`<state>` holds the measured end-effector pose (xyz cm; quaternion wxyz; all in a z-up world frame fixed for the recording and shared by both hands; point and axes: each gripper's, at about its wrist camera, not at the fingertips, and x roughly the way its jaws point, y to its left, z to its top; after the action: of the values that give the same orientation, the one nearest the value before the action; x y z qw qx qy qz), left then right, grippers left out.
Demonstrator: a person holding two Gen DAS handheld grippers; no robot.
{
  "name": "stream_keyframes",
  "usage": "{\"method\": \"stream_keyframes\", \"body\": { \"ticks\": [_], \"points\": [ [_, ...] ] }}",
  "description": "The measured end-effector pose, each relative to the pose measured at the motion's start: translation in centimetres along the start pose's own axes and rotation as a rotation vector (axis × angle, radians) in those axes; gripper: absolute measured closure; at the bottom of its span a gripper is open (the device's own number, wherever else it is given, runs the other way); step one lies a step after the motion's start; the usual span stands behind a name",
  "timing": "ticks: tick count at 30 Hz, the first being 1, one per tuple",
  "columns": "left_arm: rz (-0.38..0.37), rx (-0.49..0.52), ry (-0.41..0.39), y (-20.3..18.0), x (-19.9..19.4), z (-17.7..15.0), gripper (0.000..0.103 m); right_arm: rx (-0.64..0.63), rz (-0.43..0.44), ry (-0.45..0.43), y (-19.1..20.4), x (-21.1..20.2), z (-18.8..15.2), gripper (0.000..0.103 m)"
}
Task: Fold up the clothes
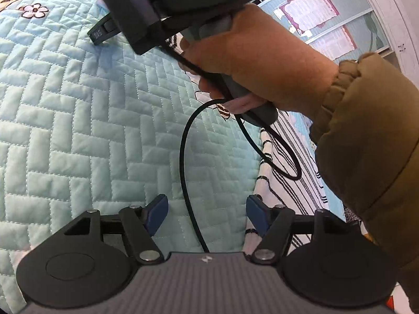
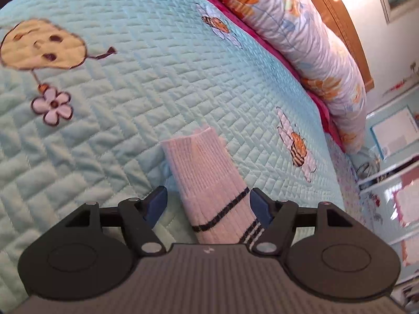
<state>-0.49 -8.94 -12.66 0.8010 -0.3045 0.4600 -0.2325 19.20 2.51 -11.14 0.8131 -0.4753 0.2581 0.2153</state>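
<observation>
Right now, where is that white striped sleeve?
In the right wrist view, the white striped sleeve lies on the quilt, between the right tool's open jaws, left of an embroidered bee.

Spread wide, a pale aqua quilt (image 2: 125, 60) stitched with a yellow chick (image 2: 39, 44), a pink flower (image 2: 52, 107) and bees (image 2: 298, 149). Along its far edge, a floral pillow (image 2: 309, 41) against a wooden headboard (image 2: 337, 18). Beyond, posters (image 1: 309, 10) on the wall.
</observation>
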Motion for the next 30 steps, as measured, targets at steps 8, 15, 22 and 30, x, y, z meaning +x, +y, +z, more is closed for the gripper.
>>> {"method": "stream_keyframes", "body": {
  "ticks": [8, 15, 22, 30],
  "points": [
    [0.017, 0.026, -0.009, -0.8, 0.1, -0.9, 0.033, -0.07, -0.006, 0.002, 1.6, 0.9, 1.2, 0.081],
    [0.04, 0.064, -0.02, -1.6, 0.4, -1.5, 0.032, 0.218, -0.037, -0.001, -3.6, -0.3, 0.8, 0.098],
    [0.018, 0.068, -0.026, -2.0, -0.1, -1.4, 0.029, 0.988, 0.039, -0.069, -20.5, -6.9, -8.4, 0.098],
    [-0.13, 0.219, 0.01, -4.4, 0.2, -0.5, 0.028, 1.563, 0.112, -0.175, -26.3, -15.1, -25.5, 0.098]
  ]
}}
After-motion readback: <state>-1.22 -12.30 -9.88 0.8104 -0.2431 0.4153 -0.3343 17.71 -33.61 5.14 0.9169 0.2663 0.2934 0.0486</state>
